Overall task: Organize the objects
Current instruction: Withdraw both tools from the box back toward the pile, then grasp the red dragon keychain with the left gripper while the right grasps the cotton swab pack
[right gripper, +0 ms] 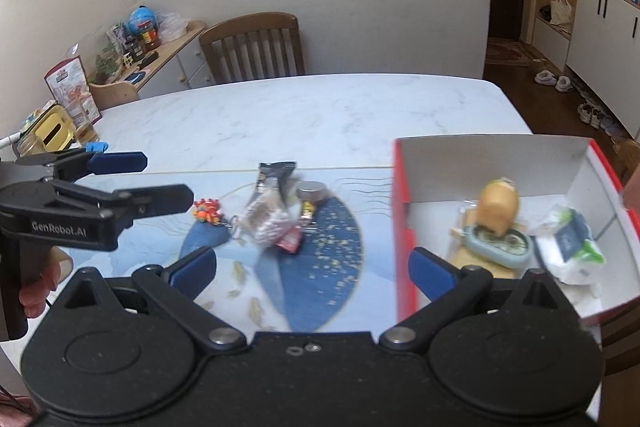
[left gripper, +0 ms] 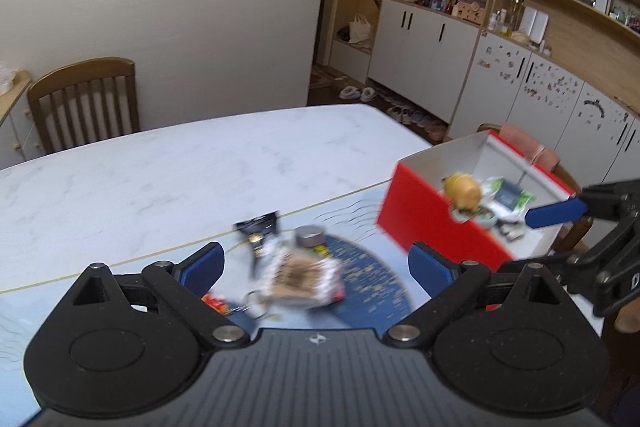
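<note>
A blurred pile lies on the blue placemat (right gripper: 328, 267): a black packet (right gripper: 276, 173), a clear snack packet (right gripper: 266, 221), a round grey tin (right gripper: 311, 191) and an orange charm (right gripper: 206, 211) on a key ring. My left gripper (left gripper: 316, 267) is open above the snack packet (left gripper: 304, 279), holding nothing. The red box (right gripper: 402, 227) on the right holds a yellow toy (right gripper: 498, 207), a green oval case (right gripper: 500, 245) and a white tissue pack (right gripper: 570, 247). My right gripper (right gripper: 312, 267) stands open and empty beside the box's left wall. One of its blue fingers (left gripper: 556, 213) reaches over the box (left gripper: 432, 223).
The white marble table (left gripper: 200, 163) stretches behind the placemat. A wooden chair (right gripper: 256, 47) stands at the far side, and another chair (left gripper: 532, 147) behind the box. A cluttered sideboard (right gripper: 132, 59) is at the left. A hand (right gripper: 40, 287) holds the left gripper's handle.
</note>
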Tool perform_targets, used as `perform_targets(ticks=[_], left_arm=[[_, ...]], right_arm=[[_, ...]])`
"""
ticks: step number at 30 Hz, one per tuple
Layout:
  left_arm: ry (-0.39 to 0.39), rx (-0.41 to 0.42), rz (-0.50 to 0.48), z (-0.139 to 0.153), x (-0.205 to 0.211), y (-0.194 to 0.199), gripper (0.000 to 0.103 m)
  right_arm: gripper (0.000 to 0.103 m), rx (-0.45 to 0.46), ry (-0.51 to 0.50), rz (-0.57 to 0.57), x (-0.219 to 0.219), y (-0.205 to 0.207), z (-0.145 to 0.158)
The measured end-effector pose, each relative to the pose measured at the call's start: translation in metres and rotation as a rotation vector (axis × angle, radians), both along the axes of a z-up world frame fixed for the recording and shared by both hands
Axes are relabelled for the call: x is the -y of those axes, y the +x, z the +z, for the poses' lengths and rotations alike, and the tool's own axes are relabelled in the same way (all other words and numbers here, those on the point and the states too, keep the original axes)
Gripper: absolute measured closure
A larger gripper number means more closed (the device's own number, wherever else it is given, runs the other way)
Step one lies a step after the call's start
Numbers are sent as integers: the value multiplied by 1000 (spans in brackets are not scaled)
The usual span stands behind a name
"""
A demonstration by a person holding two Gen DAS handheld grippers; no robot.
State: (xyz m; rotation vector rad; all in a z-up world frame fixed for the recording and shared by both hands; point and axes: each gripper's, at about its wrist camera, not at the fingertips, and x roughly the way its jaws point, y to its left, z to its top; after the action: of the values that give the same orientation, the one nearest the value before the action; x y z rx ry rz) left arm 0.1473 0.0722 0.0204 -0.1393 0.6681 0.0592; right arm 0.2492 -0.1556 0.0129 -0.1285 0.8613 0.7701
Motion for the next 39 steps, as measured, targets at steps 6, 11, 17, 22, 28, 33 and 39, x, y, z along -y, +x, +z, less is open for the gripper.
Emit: perform_targets(ticks=[6,11,17,22,28,33,39], left_arm=[[11,-24,17,-17,-32,-14,4],[14,-24,21,-36,-56,-16,4],[54,-59,12,-67,-75,-7,4],[87,-97,24,-90,-85,6,4],[119,-123,11,-109,-90,22,4],[135,-138,-6,-124,-91,34,4],[120,-142,-9,-133,-95,43,5]], right_arm=[[1,-16,-25,10,-32,-1,-8],[1,-50,-66,25,-56,4,-23],[1,-74,-133,49,-81,13,-42],[1,-75,-164,79,-96,18,-52],[2,-53,-207,113,-115,26,-61],[4,-36,-248,142,-132,32,-71],[6,-17,-288,176,-149,37,-83]])
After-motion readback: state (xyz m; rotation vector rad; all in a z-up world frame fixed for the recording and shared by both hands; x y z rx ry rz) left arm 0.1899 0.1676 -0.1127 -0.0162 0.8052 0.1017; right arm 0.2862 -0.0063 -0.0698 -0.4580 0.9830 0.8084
